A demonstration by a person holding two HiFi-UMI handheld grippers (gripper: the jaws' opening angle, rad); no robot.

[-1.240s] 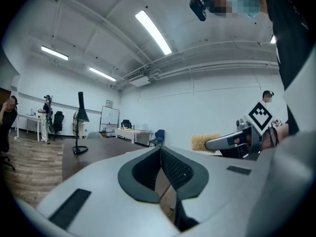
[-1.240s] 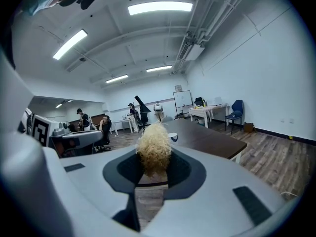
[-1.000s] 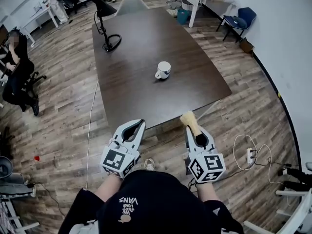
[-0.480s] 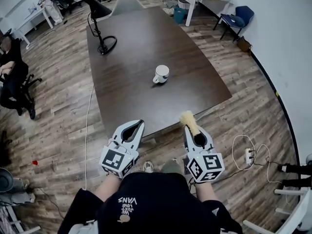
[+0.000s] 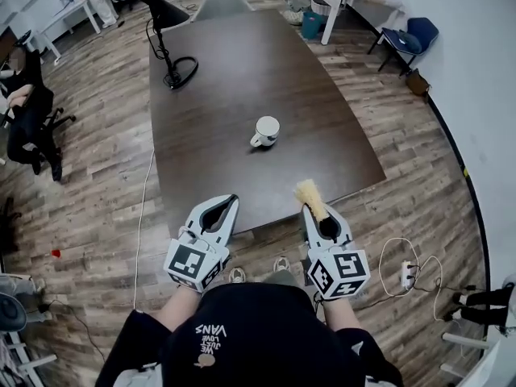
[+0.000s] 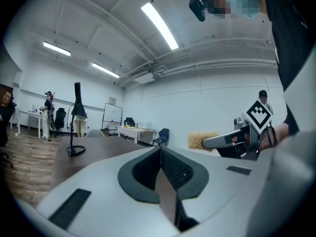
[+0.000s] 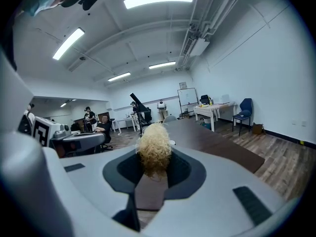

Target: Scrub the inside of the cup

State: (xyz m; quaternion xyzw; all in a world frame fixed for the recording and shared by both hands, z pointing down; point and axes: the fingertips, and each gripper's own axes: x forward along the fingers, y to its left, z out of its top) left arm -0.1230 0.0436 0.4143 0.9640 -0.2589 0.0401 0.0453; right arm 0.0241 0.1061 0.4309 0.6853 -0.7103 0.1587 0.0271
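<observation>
A white cup with a handle stands upright near the middle of the dark wooden table. My right gripper is shut on a yellow fibrous scrubber, whose tuft sticks out past the jaws over the table's near edge. In the right gripper view the scrubber fills the gap between the jaws. My left gripper hovers at the near edge, left of the right one, shut with nothing in it. The left gripper view shows its jaws meeting. Both grippers are well short of the cup.
A black desk lamp stands at the table's far left. A grey chair sits at the far end. A seated person is at the left. Cables and a power strip lie on the wood floor to the right.
Both grippers have come slightly nearer the table's front edge and the cup sits a little lower in view. The jaws are unchanged and the scrubber is still held.
</observation>
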